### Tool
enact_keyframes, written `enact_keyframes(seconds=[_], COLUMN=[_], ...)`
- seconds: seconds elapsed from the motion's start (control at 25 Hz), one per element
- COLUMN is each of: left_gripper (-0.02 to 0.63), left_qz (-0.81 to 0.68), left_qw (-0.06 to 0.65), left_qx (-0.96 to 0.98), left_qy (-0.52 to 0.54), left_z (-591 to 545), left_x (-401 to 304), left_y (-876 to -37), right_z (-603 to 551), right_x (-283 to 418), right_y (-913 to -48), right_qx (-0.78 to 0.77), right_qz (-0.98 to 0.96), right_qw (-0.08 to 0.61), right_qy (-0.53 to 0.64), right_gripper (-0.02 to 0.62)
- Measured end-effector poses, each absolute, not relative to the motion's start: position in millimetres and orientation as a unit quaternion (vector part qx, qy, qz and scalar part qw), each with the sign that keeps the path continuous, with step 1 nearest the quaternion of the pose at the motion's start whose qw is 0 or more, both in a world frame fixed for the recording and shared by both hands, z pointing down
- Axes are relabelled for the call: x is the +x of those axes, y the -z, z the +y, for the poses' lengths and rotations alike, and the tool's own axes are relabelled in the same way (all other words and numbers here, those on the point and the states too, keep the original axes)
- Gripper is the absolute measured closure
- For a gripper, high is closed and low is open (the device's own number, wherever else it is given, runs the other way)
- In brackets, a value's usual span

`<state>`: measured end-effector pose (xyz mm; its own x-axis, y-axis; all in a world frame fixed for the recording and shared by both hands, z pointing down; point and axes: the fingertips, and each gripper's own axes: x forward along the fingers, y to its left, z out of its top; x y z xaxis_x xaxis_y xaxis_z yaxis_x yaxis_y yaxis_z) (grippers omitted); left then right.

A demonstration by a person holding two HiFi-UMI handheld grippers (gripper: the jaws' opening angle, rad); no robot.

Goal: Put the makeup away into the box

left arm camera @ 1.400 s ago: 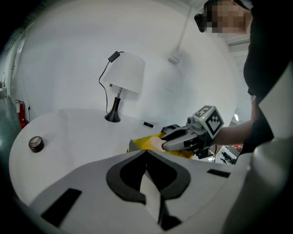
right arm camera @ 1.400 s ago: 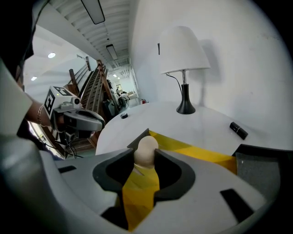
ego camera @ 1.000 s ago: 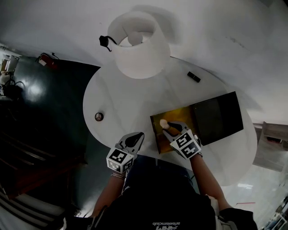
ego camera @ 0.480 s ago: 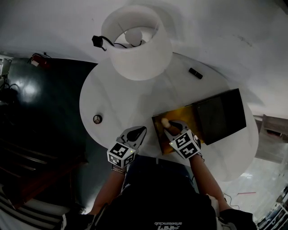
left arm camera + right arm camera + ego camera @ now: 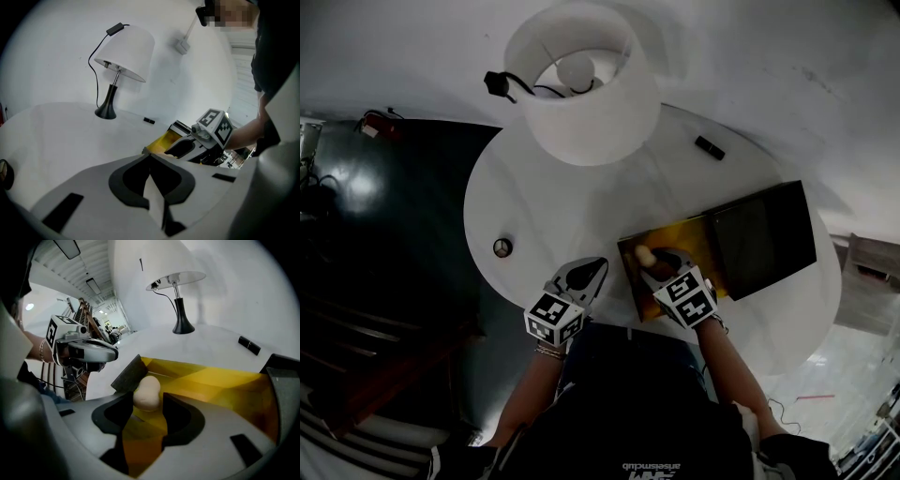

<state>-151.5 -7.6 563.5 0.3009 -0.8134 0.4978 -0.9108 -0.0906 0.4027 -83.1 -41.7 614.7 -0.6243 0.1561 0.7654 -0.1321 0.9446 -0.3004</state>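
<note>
Right gripper view: the right gripper (image 5: 144, 401) has just been spreading its fingers around the makeup sponge (image 5: 146, 392), which lies between them inside the box (image 5: 206, 370), so it is probably delivered. The left gripper (image 5: 150, 157), beside the box, has its fingers pressed together and empty.

Dim, fisheye-warped edges, dark vignetted corners

Box (image 5: 673, 234) partly hidden under right gripper (image 5: 656, 261); small dark item (image 5: 709, 147) too tiny to identify.
</note>
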Motion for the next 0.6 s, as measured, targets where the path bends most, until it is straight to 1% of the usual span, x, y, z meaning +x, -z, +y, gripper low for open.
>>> enact_keyframes(seconds=[0.16,0.24,0.28,0.6], left_gripper=[0.588,0.588,0.588,0.588], left_qz=[-0.587,-0.588,-0.588,-0.595], left_qw=[0.331,0.329,0.329,0.320], left_qx=[0.735,0.735,0.734,0.732], left_qy=[-0.077,-0.080,-0.080,-0.087], left_z=[-4.9,-2.7,-1.5,9.3], left_x=[-152.4,-153.9,-154.7,-163.0], left_y=[-562.5,-562.7,-562.9,-559.1], right_z=[-39.7,-43.5,-45.2,-51.8], right_x=[-85.4,-86.5,-86.5,-77.8], right_y=[-615.2,-613.2,-612.1,-598.4], right_qx=[0.002,0.013,0.017,0.042], right_qz=[-0.886,-0.889,-0.890,-0.894], right_qw=[0.431,0.427,0.426,0.420], right_qy=[-0.169,-0.165,-0.162,-0.152], right_gripper=[0.353,0.305,0.299,0.298])
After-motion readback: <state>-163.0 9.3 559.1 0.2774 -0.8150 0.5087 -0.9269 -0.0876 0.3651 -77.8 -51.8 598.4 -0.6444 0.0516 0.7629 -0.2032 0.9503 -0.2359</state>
